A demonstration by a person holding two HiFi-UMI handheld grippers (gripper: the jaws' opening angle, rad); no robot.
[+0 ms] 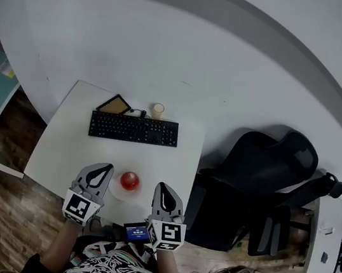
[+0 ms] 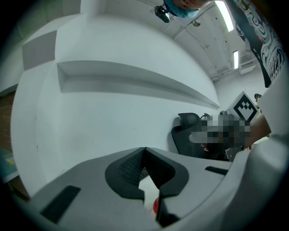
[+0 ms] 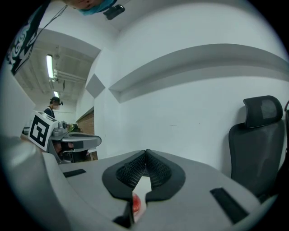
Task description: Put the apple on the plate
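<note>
- On the tabletop (image 1: pixel 67 142), near its front edge, a plate (image 1: pixel 124 195) holds the red apple (image 1: pixel 129 181).
- The apple lies between the left tongs (image 1: pixel 105 167) and the right tongs (image 1: pixel 160 187), touching neither; both are closed and empty.
- A keyboard (image 1: pixel 134 129) and a cup (image 1: pixel 157 110) sit toward the far edge, well apart from the plate.

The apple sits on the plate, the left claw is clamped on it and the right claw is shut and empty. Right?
Not quite. The head view shows the left claw beside the apple, shut and empty, not clamped on it. The rest holds: the apple sits on the plate and the right claw is shut and empty.
</note>
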